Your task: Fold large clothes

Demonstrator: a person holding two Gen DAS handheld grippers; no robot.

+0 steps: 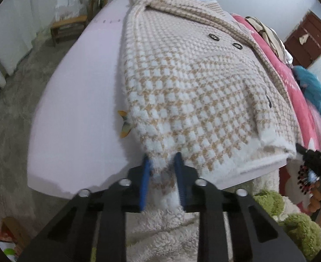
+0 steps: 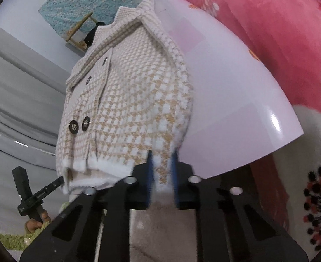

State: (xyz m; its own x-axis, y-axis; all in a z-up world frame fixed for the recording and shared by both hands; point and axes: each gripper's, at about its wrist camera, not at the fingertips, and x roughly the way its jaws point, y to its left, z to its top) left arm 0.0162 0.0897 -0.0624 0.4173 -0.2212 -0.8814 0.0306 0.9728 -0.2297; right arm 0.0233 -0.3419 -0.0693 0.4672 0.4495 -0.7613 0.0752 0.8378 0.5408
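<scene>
Here the left gripper (image 1: 162,161) pinches the checked coat (image 1: 188,83) hem, low centre frame. The right gripper (image 2: 163,160) likewise clamps the hem, pads nearly together.

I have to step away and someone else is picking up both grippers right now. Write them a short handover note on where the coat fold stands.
Left gripper: shut on the checked coat at its near hem corner, fabric bunched between the blue pads.
Right gripper: shut on the coat's other near hem corner.
Coat: lies front up, buttoned, collar at the far end, on the white board, with its sides looking already folded in. The board rests on bedding beside a pink blanket.
Done: both hem corners gripped.
Left: probably carry the hem toward the collar to fold it in half, then release.
</scene>
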